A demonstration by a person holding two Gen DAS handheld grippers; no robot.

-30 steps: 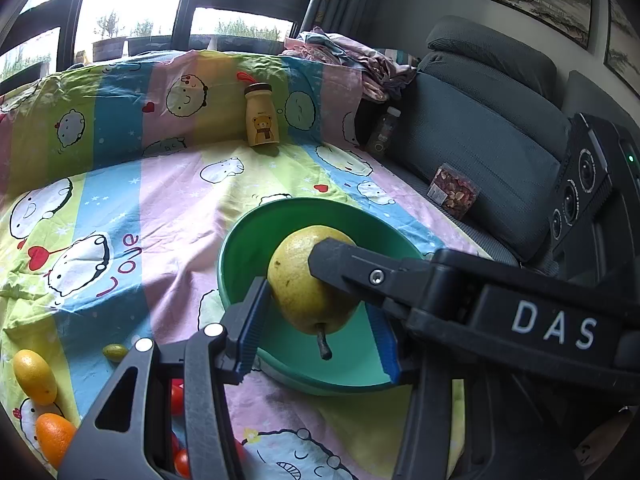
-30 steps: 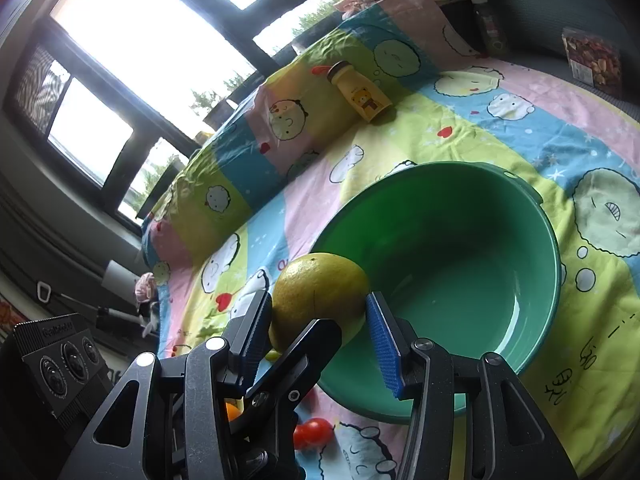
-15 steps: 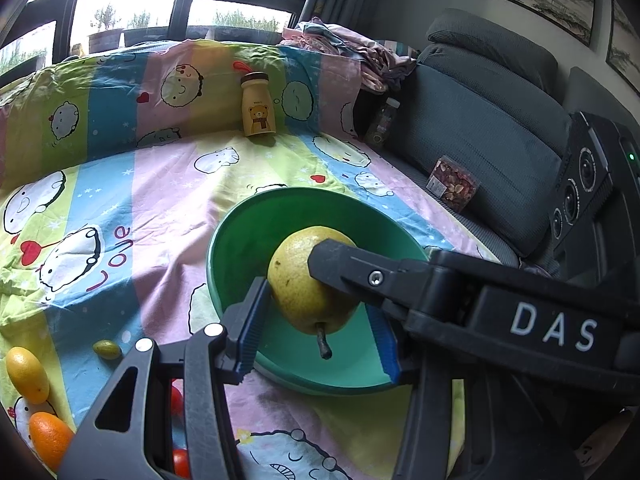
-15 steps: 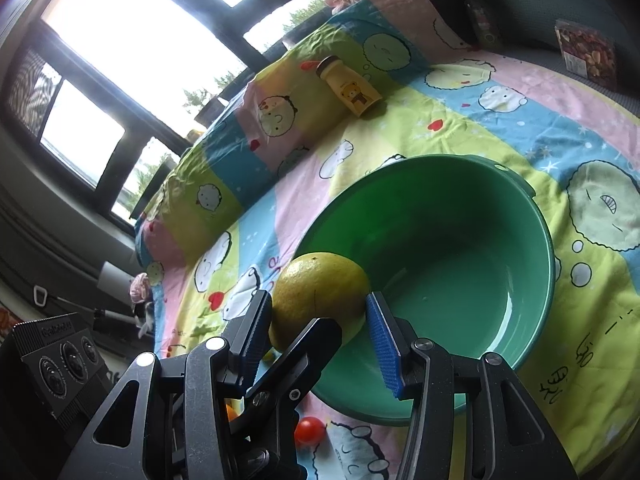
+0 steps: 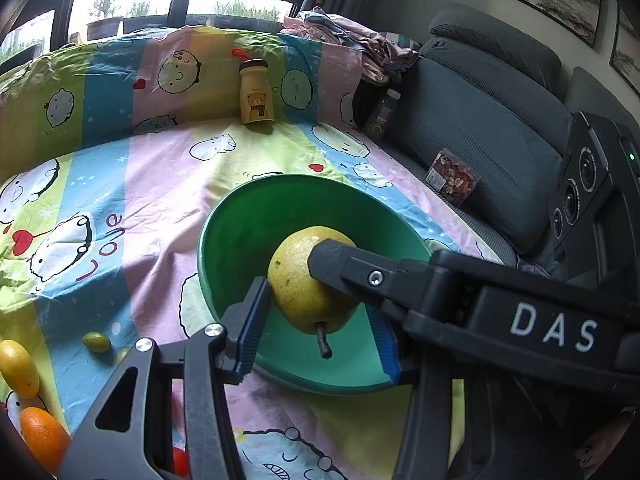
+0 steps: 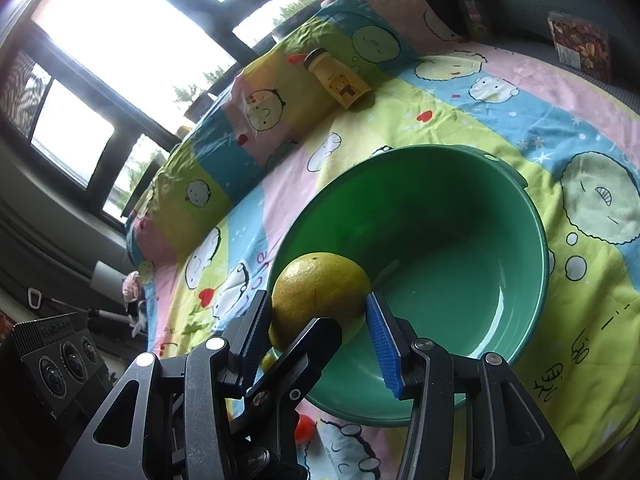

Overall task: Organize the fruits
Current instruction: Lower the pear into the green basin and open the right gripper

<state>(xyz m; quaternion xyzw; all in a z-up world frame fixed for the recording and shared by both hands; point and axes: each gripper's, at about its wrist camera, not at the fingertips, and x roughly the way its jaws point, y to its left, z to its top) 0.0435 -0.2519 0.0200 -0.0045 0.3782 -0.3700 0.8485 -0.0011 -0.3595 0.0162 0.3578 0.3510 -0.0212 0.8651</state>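
- Pear (image 5: 308,280) is squeezed by both grippers, the left gripper (image 5: 316,322) and the right gripper (image 6: 316,320), above the near rim of the green bowl (image 6: 460,208).
- Farther back, a yellow bear bottle (image 5: 256,94) stands on the colourful sheet (image 5: 160,184).

Your left gripper (image 5: 316,328) points down at a slant, blue-padded jaws partly closed, both pads pressed on one held fruit. Your right gripper (image 6: 318,334) points down at a similar slant, jaws partly closed on that same fruit, pads on both its sides. The two grippers cross: your right one's finger lies over the fruit in the left wrist view, the left one's under it in the right.
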